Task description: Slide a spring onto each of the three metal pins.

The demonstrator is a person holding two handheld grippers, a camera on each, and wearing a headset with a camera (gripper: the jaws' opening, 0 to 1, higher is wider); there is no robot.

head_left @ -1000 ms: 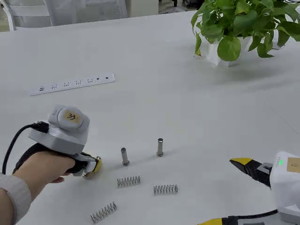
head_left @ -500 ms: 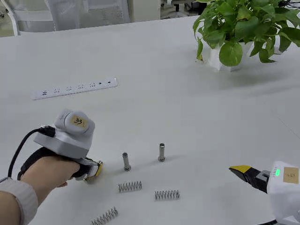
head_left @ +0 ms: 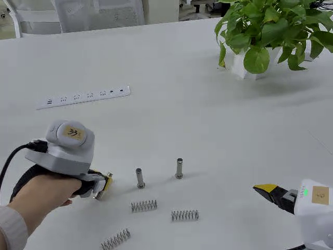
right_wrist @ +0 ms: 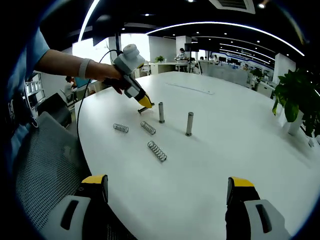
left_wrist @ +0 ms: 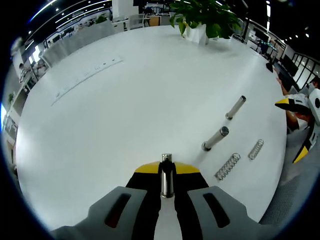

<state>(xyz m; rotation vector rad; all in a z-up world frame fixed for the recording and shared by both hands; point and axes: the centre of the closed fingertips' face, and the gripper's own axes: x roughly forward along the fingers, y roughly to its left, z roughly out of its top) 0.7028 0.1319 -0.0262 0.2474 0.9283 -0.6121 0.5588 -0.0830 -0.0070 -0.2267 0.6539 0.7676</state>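
Observation:
My left gripper (head_left: pixel 102 186) is shut on a metal pin (left_wrist: pixel 166 176), held low over the white table (head_left: pixel 171 104) just left of the others. Two more metal pins stand upright on the table: one (head_left: pixel 139 177) close to the held pin, one (head_left: pixel 179 168) further right. Three springs lie flat in front of them: a left one (head_left: pixel 115 239), a middle one (head_left: pixel 143 206) and a right one (head_left: pixel 184 214). My right gripper (right_wrist: pixel 167 185) is open and holds nothing. Its yellow fingertip (head_left: pixel 266 188) hovers well to the right of the springs.
A white power strip (head_left: pixel 83 97) lies at the back left. A potted green plant (head_left: pixel 265 31) stands at the back right. Chairs stand beyond the table's far edge. The table surface around the pins is bare.
The head camera has shifted a little. My left gripper with the pin has drawn slightly to the left. Pins, springs and the right gripper stay about where they were.

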